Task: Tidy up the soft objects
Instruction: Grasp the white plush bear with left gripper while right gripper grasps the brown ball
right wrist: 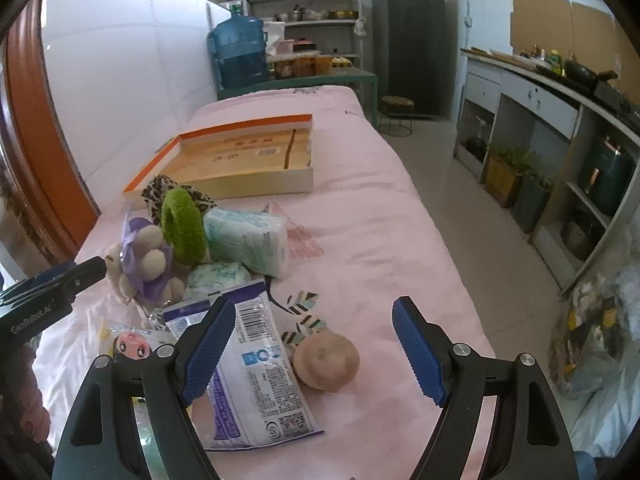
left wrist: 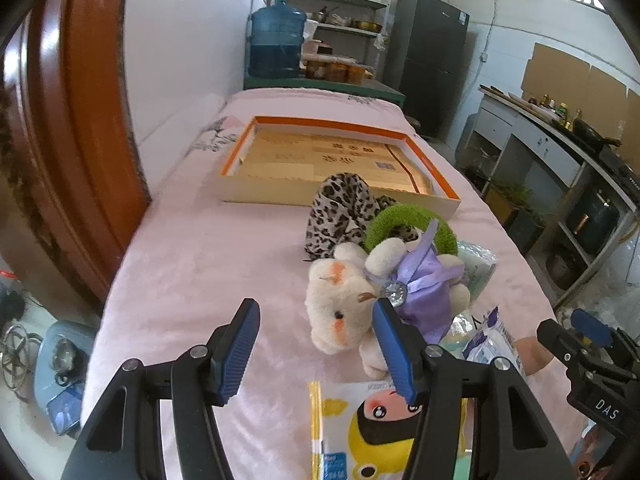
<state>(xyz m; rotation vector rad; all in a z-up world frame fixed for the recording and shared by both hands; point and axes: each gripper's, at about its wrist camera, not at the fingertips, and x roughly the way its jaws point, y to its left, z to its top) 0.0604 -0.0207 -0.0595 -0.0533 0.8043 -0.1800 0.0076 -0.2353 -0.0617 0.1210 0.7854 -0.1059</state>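
Note:
A white plush toy (left wrist: pixel 340 304) in a purple dress lies on the pink cloth, just beyond my open, empty left gripper (left wrist: pixel 316 316). Behind it lie a green fuzzy ring (left wrist: pixel 408 216) and a leopard-print cloth (left wrist: pixel 344 208). An open orange-rimmed box (left wrist: pixel 340 160) sits farther back. In the right wrist view my right gripper (right wrist: pixel 312 320) is open and empty above a round peach-coloured soft ball (right wrist: pixel 326 360) and a white-purple packet (right wrist: pixel 256 372). The plush toy (right wrist: pixel 146 264), green ring (right wrist: pixel 182 226), a tissue pack (right wrist: pixel 250 236) and the box (right wrist: pixel 240 160) show there too.
A cartoon-print packet (left wrist: pixel 360 432) lies under my left gripper. A brown wooden headboard (left wrist: pixel 60 140) stands at the left. A blue water jug (left wrist: pixel 276 40), shelves and a dark fridge (left wrist: pixel 432 56) stand behind. A counter (right wrist: pixel 560 92) lines the right wall.

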